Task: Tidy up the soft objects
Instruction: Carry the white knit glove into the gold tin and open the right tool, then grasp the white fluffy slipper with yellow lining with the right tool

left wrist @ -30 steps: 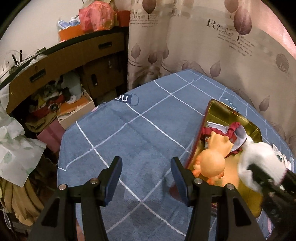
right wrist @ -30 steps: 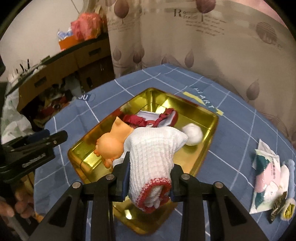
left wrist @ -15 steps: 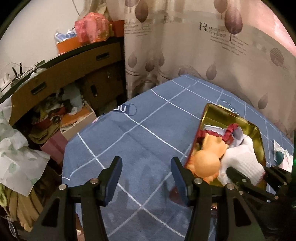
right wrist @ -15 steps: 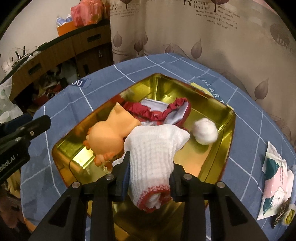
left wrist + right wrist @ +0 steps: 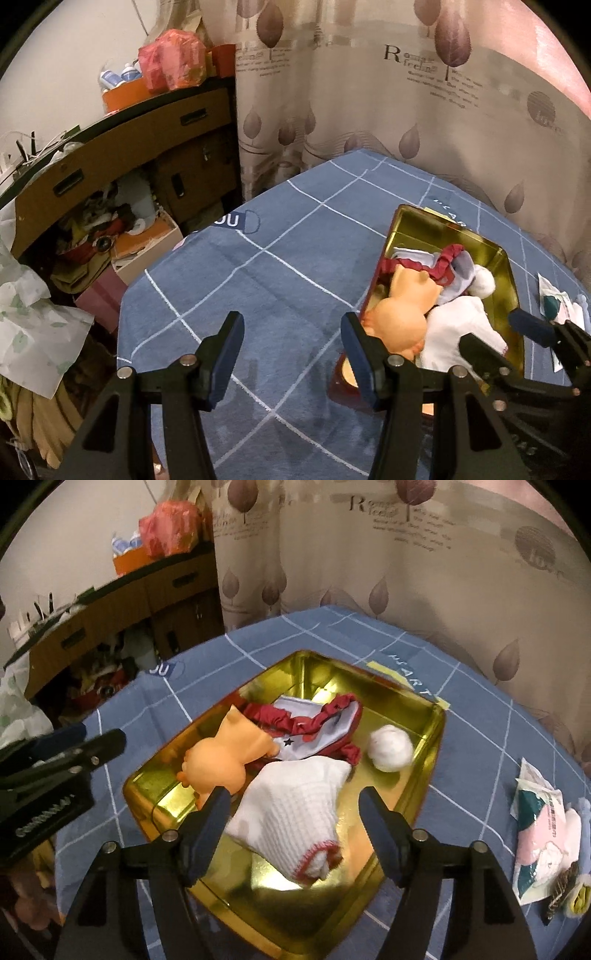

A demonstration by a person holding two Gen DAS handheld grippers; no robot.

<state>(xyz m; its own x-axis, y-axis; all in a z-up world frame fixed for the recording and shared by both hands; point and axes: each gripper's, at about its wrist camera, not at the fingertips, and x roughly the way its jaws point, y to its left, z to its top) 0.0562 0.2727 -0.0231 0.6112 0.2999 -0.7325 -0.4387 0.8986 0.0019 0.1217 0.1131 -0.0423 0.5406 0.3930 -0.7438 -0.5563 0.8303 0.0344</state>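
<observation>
Gold tin tray [image 5: 417, 771], rectangular, set on a blue cloth with a white grid [image 5: 258, 280] over the table. Contents: one white knitted sock with red trim [image 5: 295, 812], lying at the near end of the tray, cuff toward the camera; one orange soft toy [image 5: 225, 757], at the tray's left side, touching the sock; one red-frilled white garment with a star print [image 5: 314, 727], behind both; one white ball of fabric [image 5: 391, 748], near the right wall, apart from the sock. Right gripper [image 5: 293, 823]: jaws spread wide, one on each side of the sock, holding nothing. Left gripper [image 5: 291, 350]: jaws spread, empty, above bare cloth just left of the tray. Off-tray items: printed pink and green packets [image 5: 543, 830] on the cloth at far right. Backdrop: leaf-print curtain [image 5: 406, 110]; cluttered brown cabinet [image 5: 122, 147] at left.
</observation>
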